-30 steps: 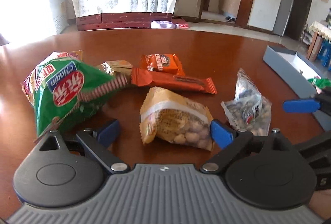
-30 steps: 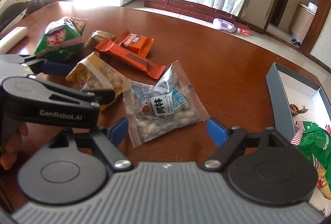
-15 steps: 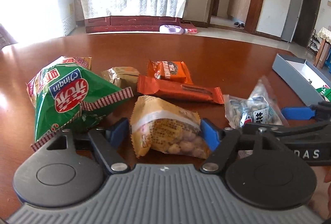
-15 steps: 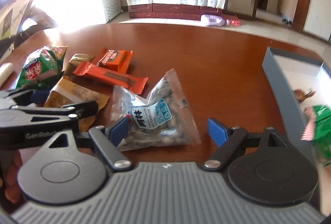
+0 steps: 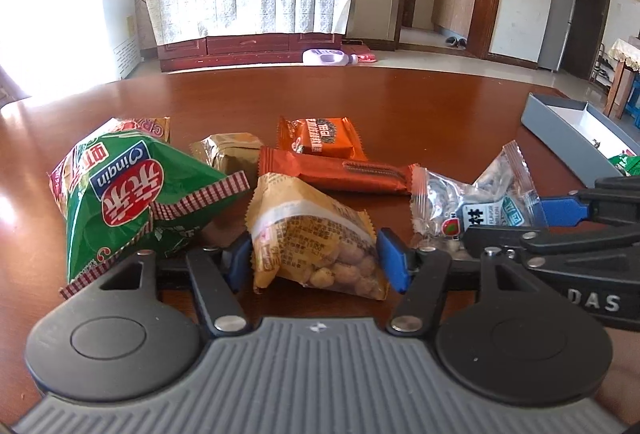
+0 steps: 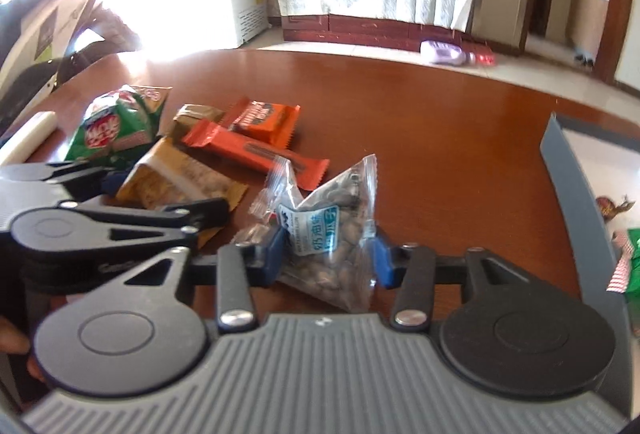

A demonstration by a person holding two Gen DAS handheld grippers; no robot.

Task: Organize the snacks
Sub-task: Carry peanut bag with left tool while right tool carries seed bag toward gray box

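Note:
My left gripper (image 5: pixel 314 260) is shut on a yellow peanut bag (image 5: pixel 316 238), its blue pads pressing both sides. My right gripper (image 6: pixel 328 254) is shut on a clear bag of seeds (image 6: pixel 328 234) and also shows in the left wrist view (image 5: pixel 568 209). The seed bag shows there too (image 5: pixel 472 197). A green chip bag (image 5: pixel 132 193), a gold packet (image 5: pixel 228 151), a long orange bar (image 5: pixel 340 173) and a small orange packet (image 5: pixel 320 135) lie on the brown table (image 5: pixel 400 101). The grey box (image 6: pixel 576 201) stands at the right.
The grey box (image 5: pixel 576 137) holds a green snack bag (image 6: pixel 630 262) and a small wrapped candy (image 6: pixel 614 203). A white roll (image 6: pixel 28 137) lies at the table's left edge. The left gripper's black body (image 6: pixel 100 230) sits close beside my right gripper.
Both grippers have moved forward and down onto their bags and closed: the left on the peanut bag, the right on the seed bag, which now bunches upright between the pads.

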